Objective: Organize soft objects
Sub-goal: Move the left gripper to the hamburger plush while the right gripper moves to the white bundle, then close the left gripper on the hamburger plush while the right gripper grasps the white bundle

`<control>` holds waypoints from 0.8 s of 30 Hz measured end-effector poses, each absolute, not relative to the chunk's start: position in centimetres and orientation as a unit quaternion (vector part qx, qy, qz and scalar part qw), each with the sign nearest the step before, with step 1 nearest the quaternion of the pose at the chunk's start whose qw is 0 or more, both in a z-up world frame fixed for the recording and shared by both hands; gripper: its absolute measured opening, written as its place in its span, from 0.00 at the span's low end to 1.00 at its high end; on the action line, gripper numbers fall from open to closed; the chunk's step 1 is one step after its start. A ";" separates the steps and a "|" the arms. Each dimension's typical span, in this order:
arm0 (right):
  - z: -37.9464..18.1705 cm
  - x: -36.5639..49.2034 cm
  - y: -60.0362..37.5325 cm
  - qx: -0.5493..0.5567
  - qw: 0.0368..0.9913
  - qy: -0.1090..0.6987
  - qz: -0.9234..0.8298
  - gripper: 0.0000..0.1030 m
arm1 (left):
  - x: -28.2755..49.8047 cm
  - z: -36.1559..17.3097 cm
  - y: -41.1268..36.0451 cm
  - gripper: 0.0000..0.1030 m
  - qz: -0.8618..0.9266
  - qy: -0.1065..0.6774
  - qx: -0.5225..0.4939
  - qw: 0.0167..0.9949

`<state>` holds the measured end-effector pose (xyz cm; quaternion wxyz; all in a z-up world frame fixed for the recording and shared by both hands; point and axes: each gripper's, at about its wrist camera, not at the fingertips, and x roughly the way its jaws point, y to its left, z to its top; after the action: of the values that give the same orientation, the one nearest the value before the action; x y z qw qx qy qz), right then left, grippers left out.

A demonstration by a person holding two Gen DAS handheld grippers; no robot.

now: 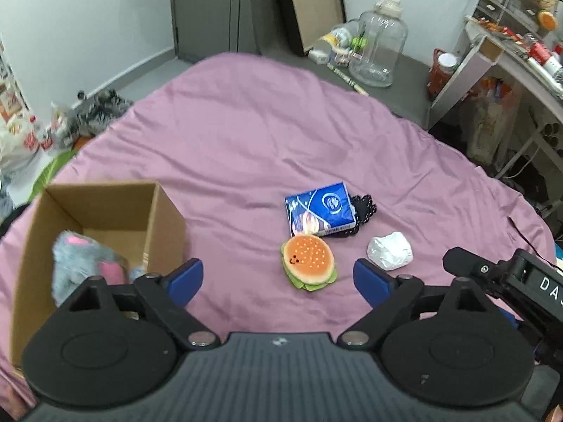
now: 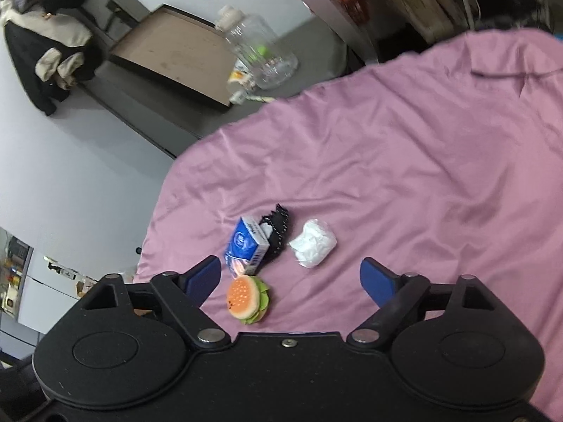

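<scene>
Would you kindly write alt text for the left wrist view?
Open left gripper above a plush hamburger on a purple sheet, beside a blue tissue pack and white wad. A cardboard box at left holds a grey plush toy.

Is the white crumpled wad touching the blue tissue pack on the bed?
Apart. In the right wrist view, bare pink sheet and the black lacy thing separate the white wad from the blue tissue pack; the left wrist view shows the same gap.

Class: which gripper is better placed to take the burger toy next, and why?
Left, probably. The burger toy lies between the open left gripper jaws, and the cardboard box is beside it; the right gripper is off-centre.
</scene>
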<state>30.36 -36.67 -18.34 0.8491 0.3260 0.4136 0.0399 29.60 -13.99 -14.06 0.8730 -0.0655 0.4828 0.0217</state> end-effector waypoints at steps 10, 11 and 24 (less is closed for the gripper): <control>-21.5 32.7 -37.0 0.344 0.829 0.438 0.050 0.78 | 32.7 -18.1 -15.1 0.85 0.036 0.504 -0.076 0.860; -21.7 33.0 -37.0 0.346 0.828 0.439 0.051 0.78 | 32.9 -18.5 -15.2 0.85 0.038 0.504 -0.079 0.859; -24.8 35.1 -37.4 0.377 0.810 0.447 0.047 0.68 | 35.8 -22.8 -16.2 0.79 0.051 0.532 -0.084 0.841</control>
<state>35.13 -37.37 -24.79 0.8102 0.3766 0.4468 0.0469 35.79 -16.23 -22.78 0.8411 -0.0837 0.5320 0.0513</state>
